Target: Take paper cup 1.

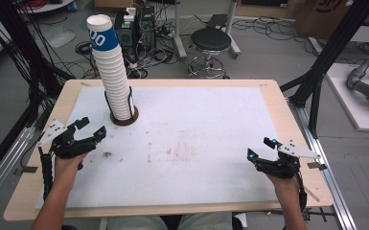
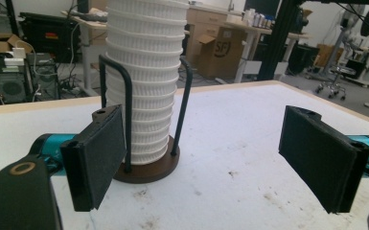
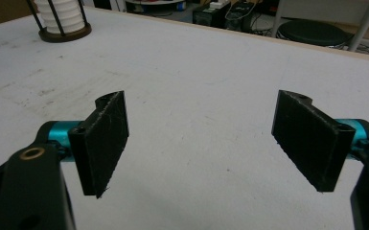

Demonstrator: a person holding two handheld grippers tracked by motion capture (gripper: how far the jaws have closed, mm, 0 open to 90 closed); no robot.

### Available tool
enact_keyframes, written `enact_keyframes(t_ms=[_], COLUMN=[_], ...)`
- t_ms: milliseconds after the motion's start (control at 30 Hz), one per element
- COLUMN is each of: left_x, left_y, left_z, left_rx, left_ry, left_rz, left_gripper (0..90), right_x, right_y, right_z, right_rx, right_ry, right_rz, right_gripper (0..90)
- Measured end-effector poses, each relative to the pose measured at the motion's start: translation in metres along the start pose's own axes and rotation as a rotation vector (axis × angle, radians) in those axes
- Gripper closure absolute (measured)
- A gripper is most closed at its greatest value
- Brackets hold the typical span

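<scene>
A tall stack of white ribbed paper cups, the top part with a blue band, stands in a dark wire holder on a round brown base at the table's back left. The same stack of cups rises just ahead of the left jaw in the left gripper view, and the holder lies far off at the top left of the right gripper view. My left gripper is open, a short way left of the base, nothing between its jaws. My right gripper is open over bare paper at the right.
White paper with faint brown stains covers the wooden table. Beyond the far edge stand a black stool, computer cases and cables. Black frame posts rise at the right; a metal rail runs along each side.
</scene>
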State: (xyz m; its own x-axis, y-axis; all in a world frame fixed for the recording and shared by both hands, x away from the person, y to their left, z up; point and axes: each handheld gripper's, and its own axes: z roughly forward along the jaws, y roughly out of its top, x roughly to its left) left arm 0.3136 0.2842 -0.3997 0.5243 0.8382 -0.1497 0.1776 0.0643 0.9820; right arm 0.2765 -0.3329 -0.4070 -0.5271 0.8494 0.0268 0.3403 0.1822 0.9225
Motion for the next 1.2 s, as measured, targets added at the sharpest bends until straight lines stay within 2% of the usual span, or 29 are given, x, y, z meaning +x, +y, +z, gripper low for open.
enact_keyframes(t_ms=[100, 133, 233, 333, 400, 500, 567, 733, 767, 833, 867, 967, 1100, 1133, 1200], left_x=[0.000, 0.001, 0.003, 0.002, 0.001, 0.000, -0.001, 0.000, 0.000, 0.001, 0.001, 0.001, 0.006, 0.006, 0.010], left_y=[0.008, 0.019, 0.037, 0.063, 0.069, 0.100, 0.114, 0.141, 0.141, 0.156, 0.156, 0.169, 0.191, 0.191, 0.202], left_z=[0.002, 0.003, 0.007, 0.013, 0.014, 0.020, 0.025, 0.035, 0.035, 0.041, 0.041, 0.048, 0.059, 0.059, 0.064], left_rx=[-0.001, -0.010, -0.018, -0.007, -0.012, -0.016, -0.007, 0.008, 0.008, 0.019, 0.019, 0.038, 0.055, 0.055, 0.059], left_ry=[-0.006, -0.011, -0.023, -0.045, -0.052, -0.095, -0.112, -0.119, -0.119, -0.125, -0.125, -0.125, -0.116, -0.116, -0.097], left_rz=[0.002, 0.001, 0.012, 0.045, 0.051, 0.067, 0.069, 0.092, 0.092, 0.104, 0.104, 0.113, 0.099, 0.099, 0.094], left_gripper=[16.5, 16.5, 16.5, 16.4, 16.4, 16.4, 16.3, 16.3, 16.3, 16.3, 16.3, 16.3, 16.3, 16.3, 16.3], right_x=[0.001, 0.001, 0.002, 0.003, 0.003, 0.003, 0.004, 0.004, 0.004, 0.004, 0.004, 0.005, 0.004, 0.005, 0.005], right_y=[0.000, 0.000, 0.001, 0.003, 0.003, 0.004, 0.004, 0.004, 0.004, 0.003, 0.003, 0.003, 0.004, 0.004, 0.004], right_z=[0.003, 0.004, 0.006, 0.007, 0.007, 0.006, 0.005, 0.002, 0.002, 0.002, 0.002, 0.002, 0.003, 0.003, 0.003], right_rx=[0.004, 0.008, 0.009, 0.009, 0.010, 0.009, 0.008, 0.005, 0.005, 0.007, 0.006, 0.009, 0.004, 0.005, 0.004], right_ry=[0.009, 0.010, 0.017, 0.030, 0.031, 0.032, 0.031, 0.027, 0.027, 0.028, 0.027, 0.029, 0.031, 0.031, 0.032], right_rz=[0.002, 0.000, -0.002, -0.003, -0.005, -0.002, 0.004, 0.001, 0.001, 0.006, 0.005, 0.006, 0.004, 0.002, 0.002], right_gripper=[20.8, 20.8, 20.8, 20.8, 20.8, 20.8, 20.8, 20.8, 20.8, 20.8, 20.8, 20.8, 20.8, 20.8, 20.8])
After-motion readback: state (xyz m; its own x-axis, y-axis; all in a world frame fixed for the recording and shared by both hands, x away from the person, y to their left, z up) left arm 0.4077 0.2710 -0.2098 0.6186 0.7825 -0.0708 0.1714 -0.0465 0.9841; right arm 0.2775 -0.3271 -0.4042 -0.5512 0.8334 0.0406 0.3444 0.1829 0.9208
